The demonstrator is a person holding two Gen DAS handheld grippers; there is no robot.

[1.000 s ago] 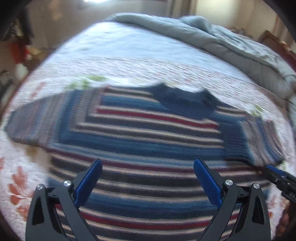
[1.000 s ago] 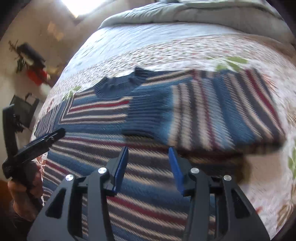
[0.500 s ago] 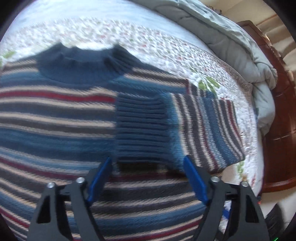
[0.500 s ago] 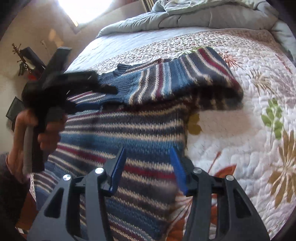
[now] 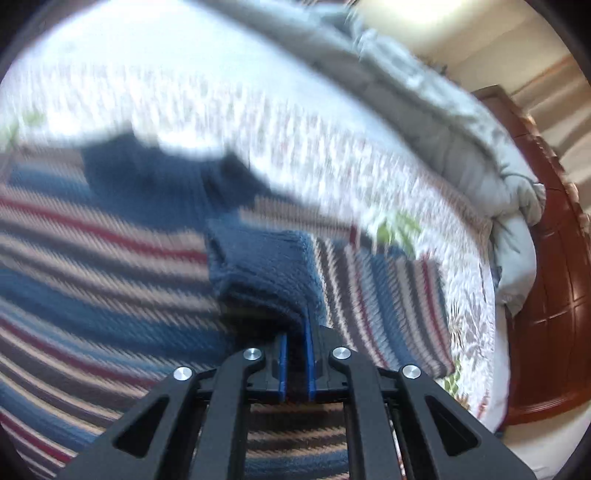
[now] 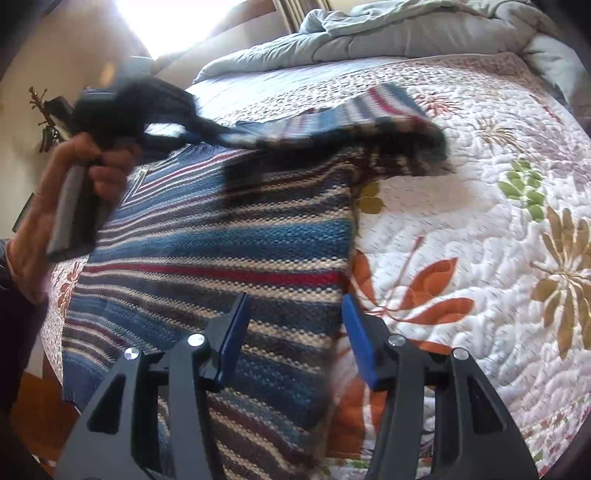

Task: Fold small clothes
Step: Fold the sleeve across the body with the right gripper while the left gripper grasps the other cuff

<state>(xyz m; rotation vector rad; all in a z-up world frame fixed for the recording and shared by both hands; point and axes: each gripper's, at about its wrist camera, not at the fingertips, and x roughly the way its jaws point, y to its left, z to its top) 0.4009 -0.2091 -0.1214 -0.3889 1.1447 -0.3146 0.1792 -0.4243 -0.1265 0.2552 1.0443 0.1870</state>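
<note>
A blue, red, cream and grey striped knit sweater lies flat on the bed; it also fills the left wrist view. My left gripper is shut on the dark blue ribbed cuff of the right sleeve. In the right wrist view the left gripper holds that sleeve lifted above the sweater body. My right gripper is open and empty, low over the sweater's right side edge near the hem.
A white floral quilt covers the bed. A grey duvet is bunched at the far end. A brown wooden bed frame stands at the right. A hand holds the left gripper.
My left gripper swung right to the folded sleeve, closed on its cuff and lifted it. My right gripper drew back toward the sweater's right edge and stayed open.
</note>
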